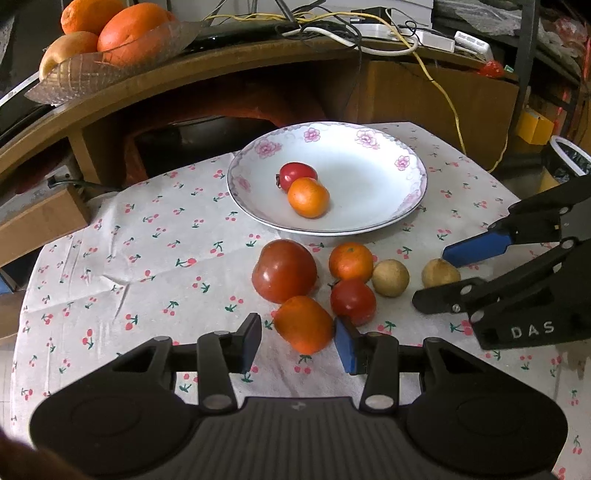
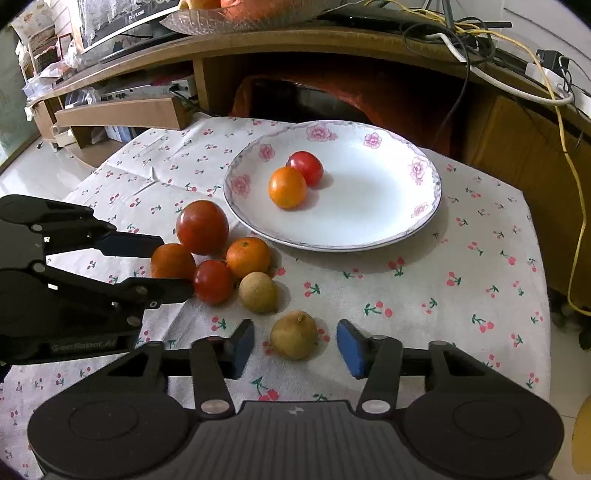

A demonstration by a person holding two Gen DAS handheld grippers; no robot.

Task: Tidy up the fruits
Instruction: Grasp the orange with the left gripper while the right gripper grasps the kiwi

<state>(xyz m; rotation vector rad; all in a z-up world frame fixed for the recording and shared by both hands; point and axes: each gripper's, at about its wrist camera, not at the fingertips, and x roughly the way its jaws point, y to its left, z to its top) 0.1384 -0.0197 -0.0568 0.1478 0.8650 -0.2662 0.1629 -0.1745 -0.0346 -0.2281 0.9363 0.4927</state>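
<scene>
A white floral plate (image 1: 369, 155) (image 2: 388, 206) holds a small red tomato (image 1: 297, 174) (image 2: 306, 167) and a small orange (image 1: 308, 197) (image 2: 287, 187). In front of it lie a large tomato (image 1: 283, 270) (image 2: 202, 227), an orange (image 1: 351, 261) (image 2: 248, 257), a small tomato (image 1: 352, 301) (image 2: 213, 281) and two brown round fruits (image 1: 390, 277) (image 2: 294, 334). My left gripper (image 1: 298, 341) (image 2: 171, 267) is open around an orange fruit (image 1: 303, 325) (image 2: 172, 261). My right gripper (image 2: 295, 349) (image 1: 434, 278) is open around the near brown fruit (image 1: 440, 273).
The fruits lie on a cherry-print cloth (image 1: 147, 258) (image 2: 443, 277) over a small table. Behind it stands a wooden desk (image 1: 184, 74) with a glass dish of oranges (image 1: 107, 37) and cables (image 1: 369, 33). A cardboard box (image 2: 122, 112) sits at the back left.
</scene>
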